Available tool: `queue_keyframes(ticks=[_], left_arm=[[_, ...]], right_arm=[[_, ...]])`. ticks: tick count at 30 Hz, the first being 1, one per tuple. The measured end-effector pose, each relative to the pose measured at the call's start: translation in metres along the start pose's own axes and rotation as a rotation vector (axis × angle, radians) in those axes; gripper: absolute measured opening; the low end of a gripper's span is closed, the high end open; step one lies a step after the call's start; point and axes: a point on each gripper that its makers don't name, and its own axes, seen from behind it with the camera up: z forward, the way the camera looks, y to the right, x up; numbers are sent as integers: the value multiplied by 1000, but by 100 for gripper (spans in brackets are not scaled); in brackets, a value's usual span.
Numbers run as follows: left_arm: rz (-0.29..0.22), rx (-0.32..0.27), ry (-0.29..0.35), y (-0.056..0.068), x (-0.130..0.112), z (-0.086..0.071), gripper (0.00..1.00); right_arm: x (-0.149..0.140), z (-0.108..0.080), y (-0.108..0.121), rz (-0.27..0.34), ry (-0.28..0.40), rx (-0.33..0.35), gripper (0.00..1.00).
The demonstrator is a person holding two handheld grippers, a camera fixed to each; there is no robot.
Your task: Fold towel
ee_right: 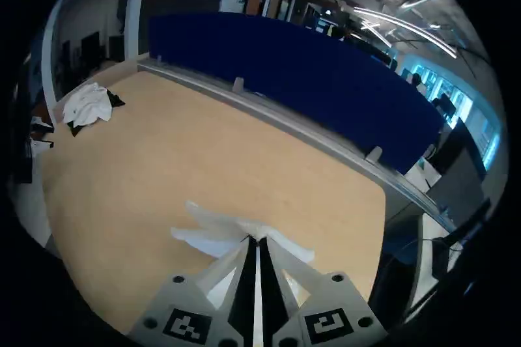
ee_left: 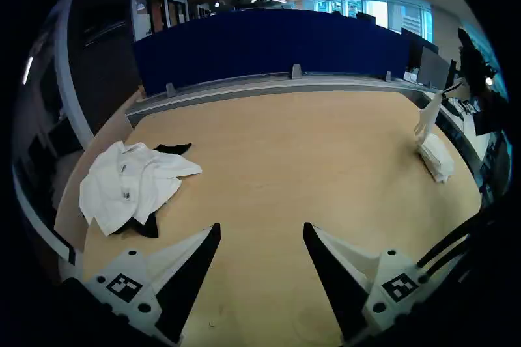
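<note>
Right tongs tight on white towel (left tongs agape)

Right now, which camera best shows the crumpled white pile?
The left gripper view: the crumpled white pile lies close and large, black cloth peeking from under it. The right gripper view shows it small, far across the table.

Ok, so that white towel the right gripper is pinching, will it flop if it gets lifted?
Probably floppy: the white towel hangs in soft folds from the right gripper, and in the left gripper view it droops to the table. Likely light, since one pinched edge carries it. It should drag rather than slide cleanly.
</note>
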Motion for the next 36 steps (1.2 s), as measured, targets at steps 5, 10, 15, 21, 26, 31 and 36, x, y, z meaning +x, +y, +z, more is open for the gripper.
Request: queue_keyframes(ticks=[5,10,15,21,26,31,36], left_arm=[[7,-3,-2,3,-1,1,94],[14,-6,-7,4,-3,0,94],[26,-9,-13,6,-4,0,94],[36,-10,-14,9,-3,-1,94],[40,-6,-15,9,-4,-3,94],[47,3,-15,5,-5,-7,94],[48,11,-14,1,-5,-9,94]], right_arm=[[-34,-9,1,22,-38,-9,3],[-85,-20,2,48,-100,-22,3],[-131,-26,5,74,-157,-53,3],[-169,-26,12,100,-215,-103,3],[-193,-24,16,128,-258,-138,3],[-217,-20,11,153,-313,-149,3],[-238,-16,6,172,-349,-156,3]])
